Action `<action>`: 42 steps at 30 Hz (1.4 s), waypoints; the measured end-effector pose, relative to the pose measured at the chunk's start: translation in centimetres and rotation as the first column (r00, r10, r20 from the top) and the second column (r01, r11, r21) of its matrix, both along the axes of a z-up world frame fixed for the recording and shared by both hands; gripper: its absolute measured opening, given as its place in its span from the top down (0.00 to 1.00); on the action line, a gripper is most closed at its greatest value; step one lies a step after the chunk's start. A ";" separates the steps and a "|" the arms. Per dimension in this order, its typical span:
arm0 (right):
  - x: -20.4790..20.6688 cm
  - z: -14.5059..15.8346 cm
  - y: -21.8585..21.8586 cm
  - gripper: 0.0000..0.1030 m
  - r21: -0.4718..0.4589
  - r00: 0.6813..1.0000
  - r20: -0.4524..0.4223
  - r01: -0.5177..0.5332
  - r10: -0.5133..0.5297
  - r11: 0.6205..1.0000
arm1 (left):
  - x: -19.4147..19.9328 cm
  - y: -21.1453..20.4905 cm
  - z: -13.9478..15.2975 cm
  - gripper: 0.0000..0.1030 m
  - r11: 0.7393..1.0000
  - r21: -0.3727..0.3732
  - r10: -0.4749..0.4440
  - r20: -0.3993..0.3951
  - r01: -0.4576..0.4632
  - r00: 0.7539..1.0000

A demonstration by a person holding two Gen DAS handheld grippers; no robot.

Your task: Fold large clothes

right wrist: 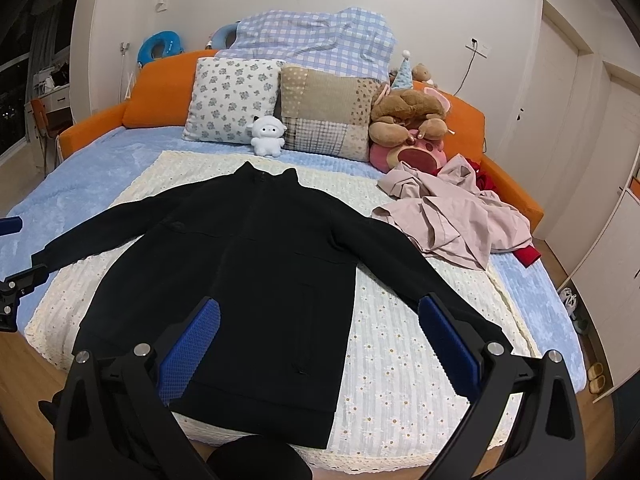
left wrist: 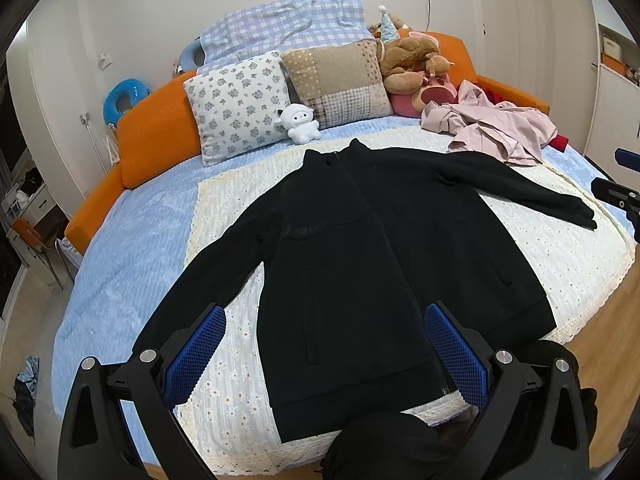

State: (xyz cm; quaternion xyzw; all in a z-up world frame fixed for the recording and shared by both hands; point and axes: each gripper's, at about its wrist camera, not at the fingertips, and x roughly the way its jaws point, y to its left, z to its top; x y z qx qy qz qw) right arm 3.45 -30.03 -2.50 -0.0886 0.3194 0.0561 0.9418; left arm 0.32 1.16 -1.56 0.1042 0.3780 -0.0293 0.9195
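Note:
A black zip jacket [left wrist: 360, 264] lies flat, front up, on a cream daisy-print blanket [left wrist: 224, 216], sleeves spread to both sides, collar toward the pillows. It also shows in the right wrist view [right wrist: 256, 264]. My left gripper [left wrist: 326, 316] is open and empty, held above the jacket's hem on its left half. My right gripper [right wrist: 318, 312] is open and empty, above the hem on the jacket's right side. The right gripper's edge shows in the left wrist view [left wrist: 624, 196].
A crumpled pink garment [right wrist: 452, 216] lies on the bed's right side by a red cloth [right wrist: 526, 256]. Pillows [right wrist: 232, 100] and plush toys [right wrist: 408, 116] line the orange headboard [right wrist: 160, 80]. Wooden floor borders the bed's near edge.

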 end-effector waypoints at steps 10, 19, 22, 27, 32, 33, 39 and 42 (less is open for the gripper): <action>0.2 -0.1 0.0 0.04 -0.004 1.000 -0.002 0.003 -0.003 1.000 | 0.1 -0.1 -0.3 0.02 1.000 0.005 0.002 -0.008 -0.002 1.000; 0.1 -0.1 0.1 0.04 -0.006 1.000 0.001 0.002 -0.002 1.000 | 0.2 -0.5 0.1 0.02 1.000 0.018 0.003 -0.003 -0.003 1.000; 0.1 -0.1 0.0 0.04 -0.004 1.000 0.004 0.002 -0.002 1.000 | 0.2 -0.5 0.2 0.02 1.000 0.016 0.002 -0.003 -0.002 1.000; 0.0 0.0 0.1 0.04 -0.005 1.000 0.004 0.003 -0.003 1.000 | 0.2 -0.6 0.6 0.02 1.000 0.006 0.008 0.000 -0.008 1.000; -0.3 0.6 0.2 0.04 0.002 1.000 0.014 0.005 -0.005 1.000 | 0.1 -0.6 1.3 0.02 1.000 -0.010 0.013 0.012 -0.013 1.000; -0.4 0.8 0.1 0.04 0.001 1.000 0.016 0.005 -0.005 1.000 | 0.1 -0.6 1.5 0.02 1.000 -0.010 0.015 0.016 -0.015 1.000; -0.7 1.7 0.3 0.04 -0.004 0.999 0.042 0.004 -0.004 1.000 | -0.3 -0.8 2.2 0.02 1.000 -0.016 0.011 0.040 -0.011 0.999; -1.0 2.1 0.2 0.04 -0.001 0.998 0.057 0.004 -0.004 1.000 | -0.1 -1.1 2.7 0.02 1.000 -0.027 0.005 0.047 -0.004 0.999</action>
